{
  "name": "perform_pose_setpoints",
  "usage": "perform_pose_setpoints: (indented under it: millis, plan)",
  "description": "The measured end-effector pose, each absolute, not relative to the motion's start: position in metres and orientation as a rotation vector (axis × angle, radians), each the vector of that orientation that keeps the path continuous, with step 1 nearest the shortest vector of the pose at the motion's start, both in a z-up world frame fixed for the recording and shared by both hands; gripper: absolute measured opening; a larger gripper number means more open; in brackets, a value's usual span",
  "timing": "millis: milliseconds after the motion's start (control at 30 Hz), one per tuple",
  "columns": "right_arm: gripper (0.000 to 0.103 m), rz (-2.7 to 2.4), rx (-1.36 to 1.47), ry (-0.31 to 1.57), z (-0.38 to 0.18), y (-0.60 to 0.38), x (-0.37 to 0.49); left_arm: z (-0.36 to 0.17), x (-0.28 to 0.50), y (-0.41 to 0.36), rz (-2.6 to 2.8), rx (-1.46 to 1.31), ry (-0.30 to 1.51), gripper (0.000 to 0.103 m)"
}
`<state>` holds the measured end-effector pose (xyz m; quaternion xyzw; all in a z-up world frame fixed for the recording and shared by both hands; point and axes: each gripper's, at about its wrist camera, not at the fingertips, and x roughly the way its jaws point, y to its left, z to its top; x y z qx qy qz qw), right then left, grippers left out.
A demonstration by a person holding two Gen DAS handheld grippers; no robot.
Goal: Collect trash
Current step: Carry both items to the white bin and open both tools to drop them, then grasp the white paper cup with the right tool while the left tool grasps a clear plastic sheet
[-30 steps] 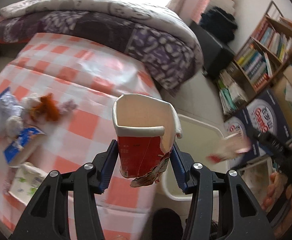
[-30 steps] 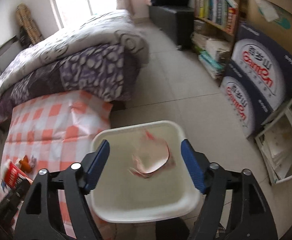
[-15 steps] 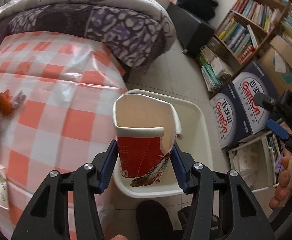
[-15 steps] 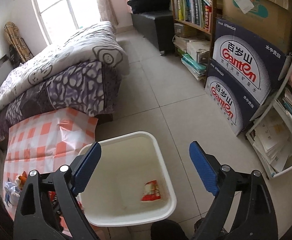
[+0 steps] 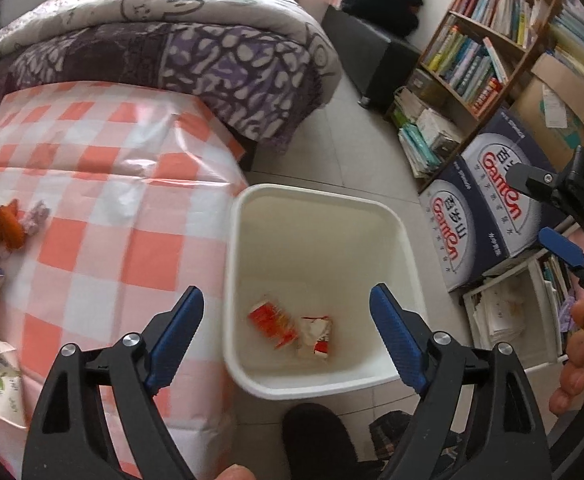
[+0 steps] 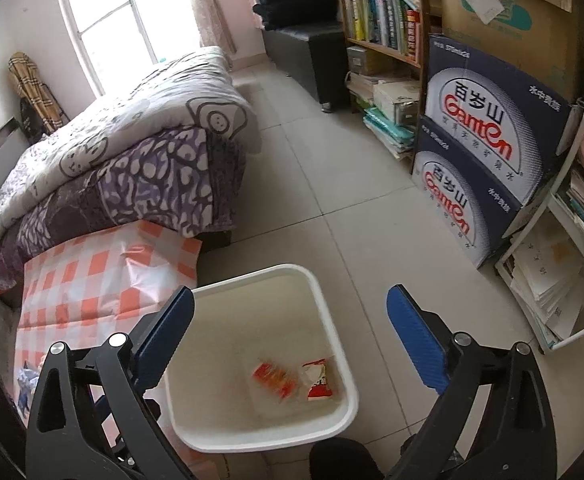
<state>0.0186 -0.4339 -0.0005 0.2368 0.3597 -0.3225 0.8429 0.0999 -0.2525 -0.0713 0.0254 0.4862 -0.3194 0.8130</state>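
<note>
Both our left gripper (image 5: 286, 328) and right gripper (image 6: 290, 330) gape wide and empty above the white bin (image 5: 405, 240). Remaining wrappers (image 5: 8, 226) lie far left on the checked tablecloth (image 5: 104, 200); they look light and crumpled, so we'd pinch a bunched fold.

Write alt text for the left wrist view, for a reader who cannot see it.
The open, empty left claw hangs over a white bin on the tiled floor, with a red torn cup and a crumpled wrapper at its bottom. More trash lies on the checked tablecloth to the left.
</note>
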Motion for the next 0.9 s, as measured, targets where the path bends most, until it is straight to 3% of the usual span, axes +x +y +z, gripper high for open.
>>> perform_pose_setpoints:
  millis: [367,700,900]
  plan:
    - [0.096,-0.574,0.423,0.826,-0.005,-0.382,0.055,-0.085,0.135,-0.180,-0.461,0.145,1.084,0.083]
    - [0.096,-0.482,0.326,0.889,-0.015,-0.328,0.085,-0.126,0.178,-0.118,-0.140,0.500,1.066,0.083]
    - [0.096,-0.397,0.207,0.914,-0.023,-0.290,0.101,-0.143,0.203,-0.091,-0.107,0.552,1.095,0.081]
